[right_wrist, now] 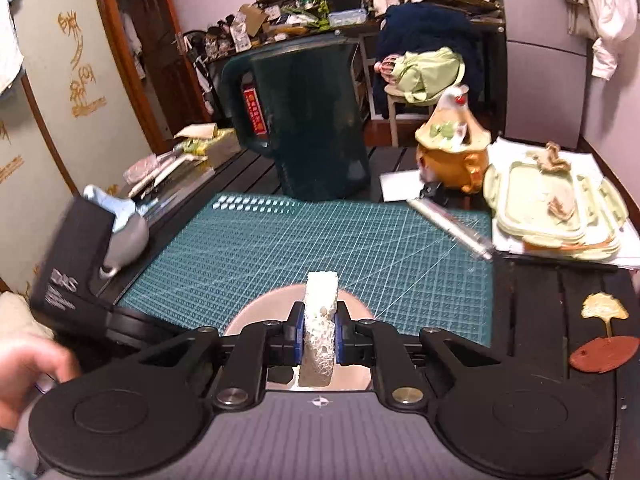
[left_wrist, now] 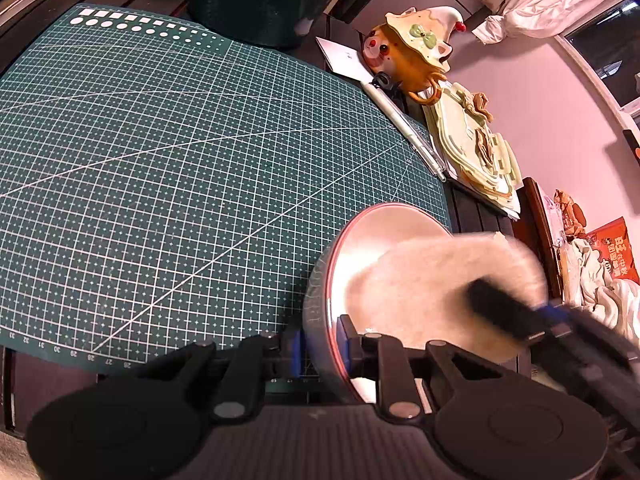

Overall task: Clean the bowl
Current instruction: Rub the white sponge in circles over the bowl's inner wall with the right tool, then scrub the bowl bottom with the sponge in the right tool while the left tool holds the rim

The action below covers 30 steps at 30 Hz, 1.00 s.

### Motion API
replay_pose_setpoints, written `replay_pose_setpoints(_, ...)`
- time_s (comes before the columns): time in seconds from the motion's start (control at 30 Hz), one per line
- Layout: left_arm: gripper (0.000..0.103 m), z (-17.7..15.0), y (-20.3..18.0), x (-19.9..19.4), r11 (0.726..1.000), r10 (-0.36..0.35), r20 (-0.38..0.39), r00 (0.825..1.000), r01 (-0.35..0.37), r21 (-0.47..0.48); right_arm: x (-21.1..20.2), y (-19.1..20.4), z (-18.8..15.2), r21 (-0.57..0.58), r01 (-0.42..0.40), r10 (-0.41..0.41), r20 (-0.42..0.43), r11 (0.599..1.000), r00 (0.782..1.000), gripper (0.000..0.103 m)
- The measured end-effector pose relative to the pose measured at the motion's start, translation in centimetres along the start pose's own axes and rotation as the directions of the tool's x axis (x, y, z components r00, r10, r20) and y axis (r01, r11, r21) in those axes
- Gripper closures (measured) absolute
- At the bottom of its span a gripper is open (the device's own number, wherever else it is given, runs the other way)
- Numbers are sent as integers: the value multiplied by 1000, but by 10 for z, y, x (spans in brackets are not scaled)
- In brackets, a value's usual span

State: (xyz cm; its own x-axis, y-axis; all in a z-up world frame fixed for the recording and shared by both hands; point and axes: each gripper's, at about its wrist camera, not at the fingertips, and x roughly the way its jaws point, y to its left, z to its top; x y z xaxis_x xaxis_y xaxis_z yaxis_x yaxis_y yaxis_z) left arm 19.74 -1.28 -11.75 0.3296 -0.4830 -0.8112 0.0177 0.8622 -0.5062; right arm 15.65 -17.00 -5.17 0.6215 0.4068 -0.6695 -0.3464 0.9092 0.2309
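In the left wrist view a shiny metal bowl [left_wrist: 360,248] stands tilted on its edge, its hollow facing right. My left gripper [left_wrist: 322,344] is shut on the bowl's rim. A white sponge [left_wrist: 432,280], blurred, lies against the inside of the bowl, and my right gripper [left_wrist: 504,312] comes in from the right, shut on it. The right wrist view shows my right gripper [right_wrist: 319,336] clamped on the porous sponge [right_wrist: 320,292], which stands on edge over the bowl [right_wrist: 264,312]. A person's hand [right_wrist: 24,368] holds the left tool's black housing [right_wrist: 76,256] at the left.
The work sits at the near edge of a green cutting mat [left_wrist: 180,160]. A dark green jug [right_wrist: 308,120] stands behind the mat. To the right are an orange ceramic pot [right_wrist: 452,160], a pen [right_wrist: 452,220] and pale green trays [right_wrist: 560,208]. A silver teapot [right_wrist: 124,228] stands left.
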Motion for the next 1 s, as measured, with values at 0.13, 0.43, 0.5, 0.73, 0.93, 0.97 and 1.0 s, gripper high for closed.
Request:
replay_pose_setpoints(0.13,84,0,-3,1,1000,0,0,1000,0,0,13,8,-7,-66,47,-49,-34,997,998,90)
replay_pose_setpoints(0.43,84,-2,-1,0,1000,-3,0,1000,3,0,-7,33,-7,-319,263,-242,103,911,965,90)
replay_pose_setpoints(0.5,84,-2,-1,-1,1000,-4,0,1000,4,-1,-17,26,-1,-278,253,-227,124,927,966,90)
replay_pose_setpoints(0.73,84,1,-1,-1,1000,-2,-1,1000,2,1,-38,1,12,-100,118,-97,193,988,976,90)
replay_pose_setpoints(0.93,84,-2,-4,-2,1000,-1,1,1000,1,1,-13,12,2,-125,6,7,111,992,994,90)
replay_pose_setpoints(0.97,84,-2,-4,-2,1000,-1,1,1000,1,2,-9,14,0,-135,12,1,98,991,995,90)
replay_pose_setpoints(1.0,84,-2,-5,-2,1000,-1,1,1000,1,2,-3,17,-3,-149,24,-12,85,989,996,90)
